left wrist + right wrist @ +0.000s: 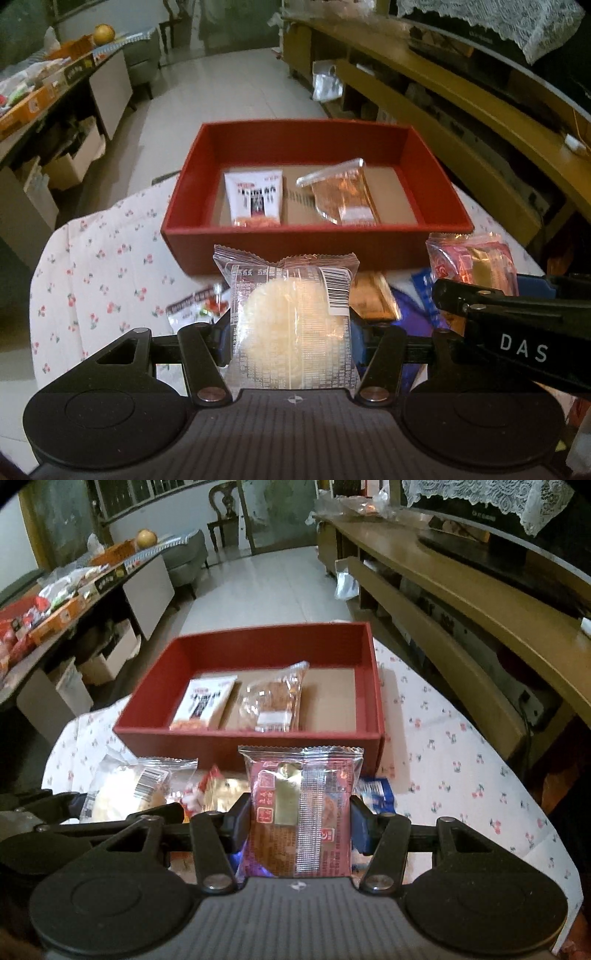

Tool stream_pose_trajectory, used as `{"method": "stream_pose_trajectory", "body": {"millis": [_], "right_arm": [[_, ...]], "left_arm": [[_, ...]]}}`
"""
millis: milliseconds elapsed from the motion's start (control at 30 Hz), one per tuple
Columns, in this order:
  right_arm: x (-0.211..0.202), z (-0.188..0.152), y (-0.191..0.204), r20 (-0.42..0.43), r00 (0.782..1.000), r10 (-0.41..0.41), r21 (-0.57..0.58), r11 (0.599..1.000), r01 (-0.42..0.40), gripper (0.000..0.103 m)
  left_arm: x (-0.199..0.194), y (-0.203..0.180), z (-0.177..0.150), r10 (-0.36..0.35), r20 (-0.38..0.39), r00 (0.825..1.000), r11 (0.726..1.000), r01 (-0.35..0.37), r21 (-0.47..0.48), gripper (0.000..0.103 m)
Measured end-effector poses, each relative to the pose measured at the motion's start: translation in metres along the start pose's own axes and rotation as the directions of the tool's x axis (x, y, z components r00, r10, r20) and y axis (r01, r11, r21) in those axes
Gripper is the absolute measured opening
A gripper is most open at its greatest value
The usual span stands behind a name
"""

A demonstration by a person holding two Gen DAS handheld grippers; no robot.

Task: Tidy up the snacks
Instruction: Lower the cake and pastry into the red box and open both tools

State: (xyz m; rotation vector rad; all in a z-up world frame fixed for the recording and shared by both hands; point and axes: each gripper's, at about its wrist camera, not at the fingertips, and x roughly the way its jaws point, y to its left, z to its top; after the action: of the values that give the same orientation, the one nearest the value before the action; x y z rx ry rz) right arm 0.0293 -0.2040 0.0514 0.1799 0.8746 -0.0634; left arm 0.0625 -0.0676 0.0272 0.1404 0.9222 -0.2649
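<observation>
Left tongs (291,332) clamped on clear pale-cake packet (291,325); right tongs (299,819) clamped on red pastry packet (299,812). Beneath and between: loose snacks (373,299) on flowered surface (461,760). Just beyond: red box (317,240) holding white packet (255,199) beside clear packet (343,195).

Red box (317,240) open, on floral cloth, at 12 o'clock. Inside: white packet (254,197) flat at left, clear-wrapped cake (341,194) tilted beside it. Pale round pastry, clear wrapper (291,325), upright, clamped. Red-wrapped pastry (301,812) upright, clamped. Loose packets (376,299), possibly candies, before box.
</observation>
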Motion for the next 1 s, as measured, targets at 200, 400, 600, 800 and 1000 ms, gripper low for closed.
{"method": "stream_pose_trajectory", "body": {"millis": [200, 400, 600, 800, 1000], "right_arm": [[0.007, 0.017, -0.001, 0.016, 1.000, 0.017, 0.017, 1.000, -0.017, 0.060], [0.015, 0.033, -0.001, 0.032, 0.999, 0.020, 0.033, 0.999, -0.021, 0.060], [0.023, 0.046, -0.001, 0.042, 0.999, 0.019, 0.039, 0.999, -0.021, 0.060], [0.031, 0.058, -0.004, 0.048, 0.998, 0.031, 0.053, 0.998, -0.033, 0.060], [0.046, 0.075, -0.001, 0.049, 0.998, 0.035, 0.056, 0.998, -0.038, 0.060]], "left_arm": [[0.005, 0.004, 0.018, 0.010, 0.021, 1.000, 1.000, -0.009, -0.018, 0.062], [0.010, 0.006, 0.033, 0.018, 0.038, 0.999, 0.999, -0.017, -0.027, 0.062], [0.017, 0.009, 0.046, 0.029, 0.047, 0.998, 0.999, -0.027, -0.043, 0.062], [0.023, 0.012, 0.057, 0.024, 0.055, 0.998, 0.998, -0.021, -0.054, 0.062], [0.035, 0.019, 0.071, 0.034, 0.059, 0.998, 0.996, -0.029, -0.079, 0.062]]}}
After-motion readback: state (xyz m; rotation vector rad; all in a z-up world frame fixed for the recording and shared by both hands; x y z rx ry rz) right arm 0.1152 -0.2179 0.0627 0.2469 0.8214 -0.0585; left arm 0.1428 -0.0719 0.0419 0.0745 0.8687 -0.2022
